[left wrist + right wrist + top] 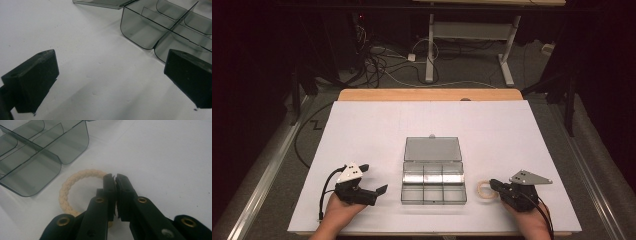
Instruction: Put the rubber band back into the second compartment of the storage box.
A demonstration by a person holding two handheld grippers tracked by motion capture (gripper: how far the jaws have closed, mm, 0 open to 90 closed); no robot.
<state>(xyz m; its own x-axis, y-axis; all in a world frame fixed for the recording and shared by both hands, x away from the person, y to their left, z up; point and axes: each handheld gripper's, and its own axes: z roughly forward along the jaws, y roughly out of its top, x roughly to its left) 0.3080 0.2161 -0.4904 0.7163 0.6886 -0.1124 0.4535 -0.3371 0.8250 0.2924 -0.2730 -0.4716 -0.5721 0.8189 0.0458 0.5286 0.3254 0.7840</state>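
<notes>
White sheeting covers the wooden table point(362, 125) set against a dark room of cables and desk legs. At its near right lies a cream braided cord ring point(65, 187), its right side pinched between the closed jaws of the right gripper point(115, 178). Just left of the ring sits a smoky transparent plastic compartment box point(433, 181), lid laid open toward the far side. Near left, the left gripper point(373, 181) rests, jaws spread wide and empty.

White table point(377, 125) carries a clear compartment box point(433, 189) and braided ring point(484, 190).
</notes>
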